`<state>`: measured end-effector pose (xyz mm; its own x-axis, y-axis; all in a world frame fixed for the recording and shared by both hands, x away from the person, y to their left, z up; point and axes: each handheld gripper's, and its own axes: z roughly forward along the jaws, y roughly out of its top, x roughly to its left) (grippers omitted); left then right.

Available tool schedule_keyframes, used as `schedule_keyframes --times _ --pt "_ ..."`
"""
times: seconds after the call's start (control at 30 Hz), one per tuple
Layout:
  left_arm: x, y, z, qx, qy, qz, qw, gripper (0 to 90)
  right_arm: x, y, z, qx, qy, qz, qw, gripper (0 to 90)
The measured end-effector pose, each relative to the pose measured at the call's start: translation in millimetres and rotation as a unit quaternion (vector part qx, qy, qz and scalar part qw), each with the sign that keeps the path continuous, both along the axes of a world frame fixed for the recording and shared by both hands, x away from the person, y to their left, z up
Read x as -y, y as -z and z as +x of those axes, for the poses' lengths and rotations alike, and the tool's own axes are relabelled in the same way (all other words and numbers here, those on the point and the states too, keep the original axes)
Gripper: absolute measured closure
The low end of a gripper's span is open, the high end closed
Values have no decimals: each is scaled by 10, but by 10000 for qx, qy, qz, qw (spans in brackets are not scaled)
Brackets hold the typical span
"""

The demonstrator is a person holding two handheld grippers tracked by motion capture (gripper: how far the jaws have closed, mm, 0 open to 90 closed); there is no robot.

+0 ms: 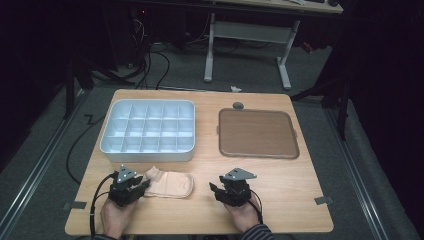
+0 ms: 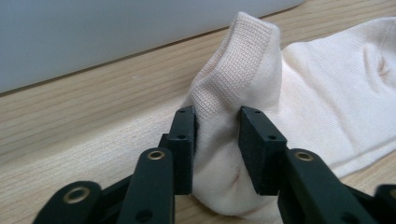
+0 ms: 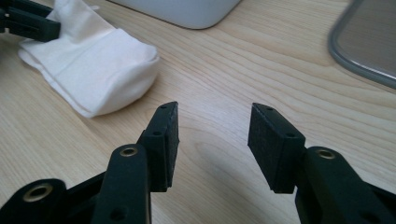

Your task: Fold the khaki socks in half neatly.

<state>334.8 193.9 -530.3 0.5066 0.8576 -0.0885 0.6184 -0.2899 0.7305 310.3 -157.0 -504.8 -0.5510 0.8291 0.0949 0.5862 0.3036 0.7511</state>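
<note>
The sock (image 2: 299, 93) is lying on the worktop (image 1: 280, 185), just in front of the white box (image 1: 148, 131). My left hand-held gripper (image 2: 217, 140) is pinching its ribbed cuff. My right hand-held gripper (image 3: 212, 140) is staying wide apart, grasping nothing. I am seeing no writing anywhere.

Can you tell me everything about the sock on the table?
The sock is a short, pale cream ankle sock of soft knitted cloth with a ribbed cuff. It lies flat on the wooden table, just in front of the white divided box, with its rounded toe end toward the right claw. The left claw pinches the cuff end, bunching and lifting it into a little peak. The right claw stands open beside it, not touching it.
</note>
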Motion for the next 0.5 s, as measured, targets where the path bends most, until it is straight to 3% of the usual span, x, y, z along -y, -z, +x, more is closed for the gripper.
schedule_keyframes --times 0.5 --pt "64 2 -7 -85 -24 -130 9999 758 -340 -42 24 -8 -454 87 9989 529"
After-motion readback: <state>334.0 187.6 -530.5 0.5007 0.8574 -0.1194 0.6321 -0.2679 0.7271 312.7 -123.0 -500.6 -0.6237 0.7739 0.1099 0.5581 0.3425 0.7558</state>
